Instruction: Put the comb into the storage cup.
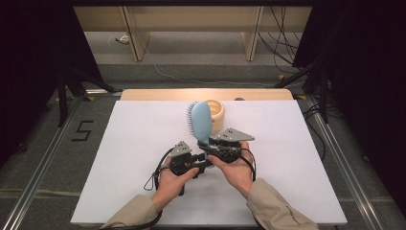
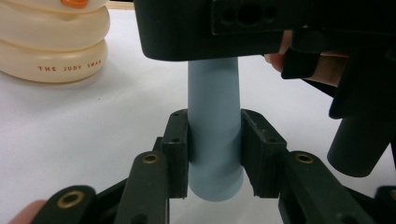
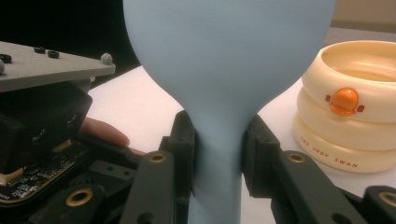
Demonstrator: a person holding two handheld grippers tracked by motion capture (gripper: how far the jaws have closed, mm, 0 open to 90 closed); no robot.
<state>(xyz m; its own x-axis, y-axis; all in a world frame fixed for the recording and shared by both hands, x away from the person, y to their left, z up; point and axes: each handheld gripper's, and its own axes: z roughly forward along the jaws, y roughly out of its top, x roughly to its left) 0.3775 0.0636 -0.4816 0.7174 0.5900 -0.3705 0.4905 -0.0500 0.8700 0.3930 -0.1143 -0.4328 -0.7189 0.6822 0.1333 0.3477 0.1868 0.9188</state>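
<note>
- High view: a light-blue hairbrush is held over the white table, head toward 12 o'clock and bristles facing 9 o'clock. The left gripper holds the handle's end, and the right gripper holds it higher up, just below the head. A cream ringed container stands just beside the brush head at its 2 o'clock. A "5" is marked on the floor at the table's 9 o'clock.
- Left gripper view: the left gripper is clamped on the blue handle, both pads pressed flat against its lower end. The right gripper's dark body sits at 12 o'clock. The container at 10 o'clock reads "THE JUDY SWAN".
- Right gripper view: the right gripper is closed on the brush's narrow neck, pads touching both sides. The container at 3 o'clock bears an orange stud and the same lettering, partly legible.
- Progress, as I judge it: the brush is lifted and shared between both tools; letting one go and setting the brush down remain.
</note>
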